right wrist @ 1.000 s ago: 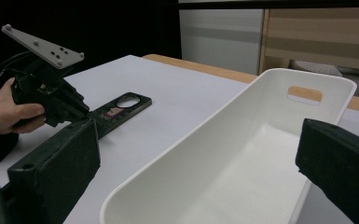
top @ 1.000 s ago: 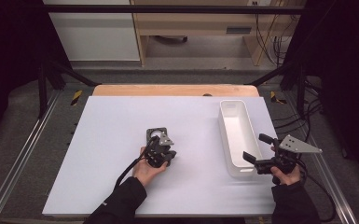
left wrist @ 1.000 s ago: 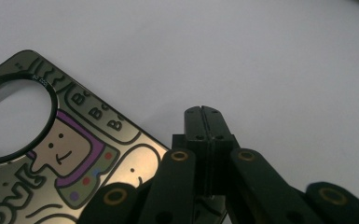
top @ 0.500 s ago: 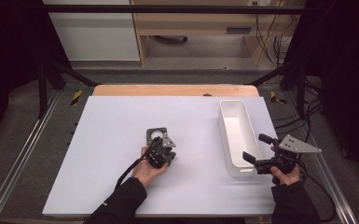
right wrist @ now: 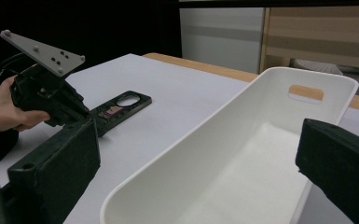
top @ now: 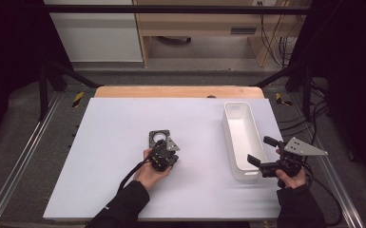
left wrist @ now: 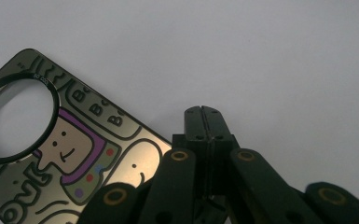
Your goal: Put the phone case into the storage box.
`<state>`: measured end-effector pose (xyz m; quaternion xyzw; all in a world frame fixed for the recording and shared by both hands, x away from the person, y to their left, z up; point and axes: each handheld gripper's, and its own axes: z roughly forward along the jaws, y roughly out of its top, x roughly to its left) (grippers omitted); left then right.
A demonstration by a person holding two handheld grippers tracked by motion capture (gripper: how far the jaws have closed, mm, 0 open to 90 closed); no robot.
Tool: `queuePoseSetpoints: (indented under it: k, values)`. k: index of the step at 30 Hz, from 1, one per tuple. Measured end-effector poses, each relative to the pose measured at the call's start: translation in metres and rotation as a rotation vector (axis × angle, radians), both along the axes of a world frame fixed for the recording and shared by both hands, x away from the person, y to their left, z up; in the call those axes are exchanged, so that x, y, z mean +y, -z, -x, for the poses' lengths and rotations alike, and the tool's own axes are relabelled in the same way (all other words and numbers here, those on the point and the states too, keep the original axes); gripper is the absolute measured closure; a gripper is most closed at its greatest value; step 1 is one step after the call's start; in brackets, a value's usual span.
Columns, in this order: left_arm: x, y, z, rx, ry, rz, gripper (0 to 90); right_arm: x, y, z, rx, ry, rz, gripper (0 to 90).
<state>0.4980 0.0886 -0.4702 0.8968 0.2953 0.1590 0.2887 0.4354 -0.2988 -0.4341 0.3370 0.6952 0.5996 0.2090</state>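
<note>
White Tabletop, Phone Case Not Yet Lifted

Flat on the white tabletop point(top: 114, 142) lies a dark phone case point(left wrist: 60, 154), glossy, with cartoon figures and a round camera hole. The left tongs point(left wrist: 203, 112) rest at its near edge, jaws pressed together, pinching nothing. The right tongs point(top: 259, 152) hang spread beside the long white plastic bin point(top: 231, 137), smooth, round-cornered, with a handle slot and nothing inside. Judging from this, the case awaits pickup; lifting it and placing it in the bin remain.
</note>
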Motion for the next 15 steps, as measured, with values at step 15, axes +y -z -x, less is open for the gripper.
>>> queuePoseSetpoints:
  k: [15]
  values:
    - [0.0078,-0.0040,0.0025,0.024,-0.002,0.006,89.8,0.0001,0.0003,-0.0002,0.001,0.000,0.003,0.4]
